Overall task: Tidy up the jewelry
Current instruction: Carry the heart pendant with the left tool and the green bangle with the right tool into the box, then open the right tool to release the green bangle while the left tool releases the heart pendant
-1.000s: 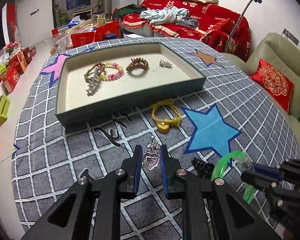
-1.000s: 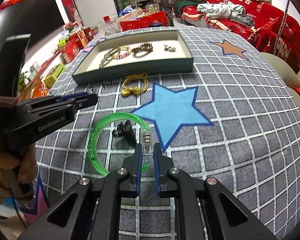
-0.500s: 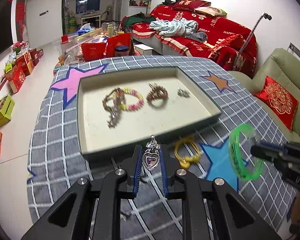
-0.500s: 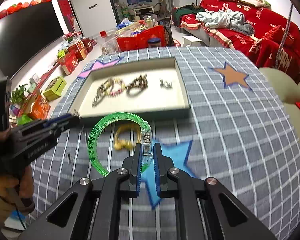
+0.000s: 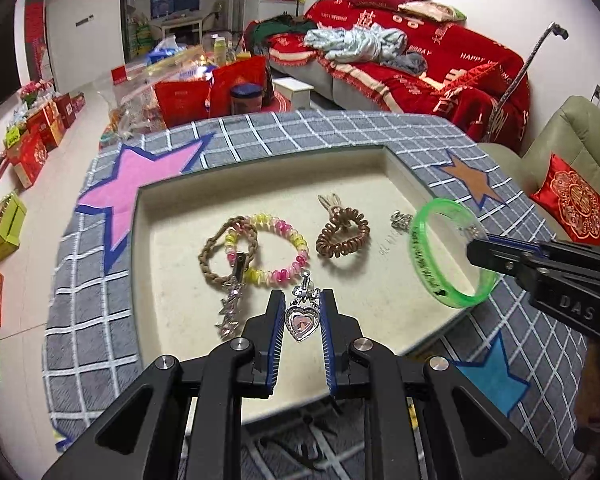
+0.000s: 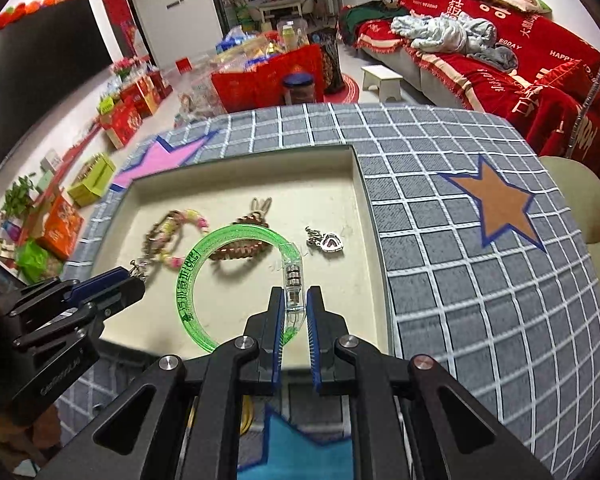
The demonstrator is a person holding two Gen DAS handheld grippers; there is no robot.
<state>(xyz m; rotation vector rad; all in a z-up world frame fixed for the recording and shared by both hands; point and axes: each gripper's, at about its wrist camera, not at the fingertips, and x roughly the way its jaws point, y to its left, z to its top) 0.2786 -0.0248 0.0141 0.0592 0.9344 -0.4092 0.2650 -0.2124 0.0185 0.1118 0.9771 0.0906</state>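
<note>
My left gripper is shut on a silver heart pendant and holds it above the near part of the beige jewelry tray. My right gripper is shut on the clear clasp of a green bangle, held above the tray; the bangle also shows in the left wrist view. In the tray lie a braided bracelet with a charm, a pink-yellow bead bracelet, a brown coil hair tie and a small silver heart charm.
The tray sits on a round table with a grey checked cloth bearing coloured stars. A yellow band lies on the cloth in front of the tray, mostly hidden by my right gripper. A red sofa stands behind.
Both grippers have moved forward from the cloth to above the tray, carrying the pendant and the green bangle with them.
</note>
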